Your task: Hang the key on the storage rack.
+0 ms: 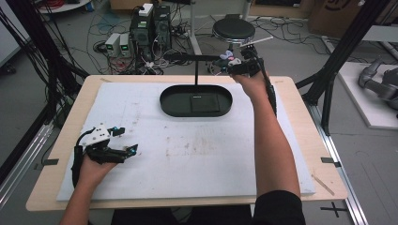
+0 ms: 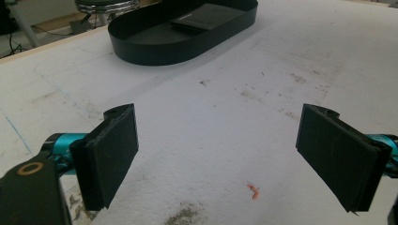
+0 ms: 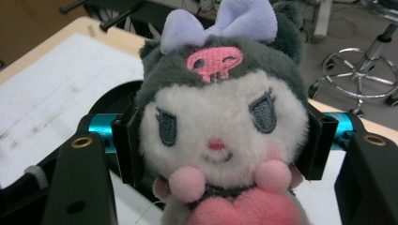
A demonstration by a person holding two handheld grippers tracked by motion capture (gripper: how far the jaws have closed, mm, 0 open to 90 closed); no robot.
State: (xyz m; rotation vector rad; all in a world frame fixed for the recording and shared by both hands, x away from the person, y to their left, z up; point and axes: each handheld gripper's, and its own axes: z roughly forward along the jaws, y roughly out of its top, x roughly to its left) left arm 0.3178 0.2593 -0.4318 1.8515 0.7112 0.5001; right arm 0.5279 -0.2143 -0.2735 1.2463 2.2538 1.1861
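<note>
Right gripper view has the plush doll (image 3: 220, 126) pinched at its head between the jaws, carried at upper centre of the high view by the stand's hanging bar (image 1: 199, 57); next, presumably hooking it there, while the left gripper (image 2: 216, 159) idles spread.

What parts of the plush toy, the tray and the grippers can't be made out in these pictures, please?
- Plush toy: body cut off by the bottom edge in the right gripper view; tiny in the high view.
- Tray: top edge crops its far end in the left gripper view.
- Right gripper: pad faces hidden by the toy.
</note>
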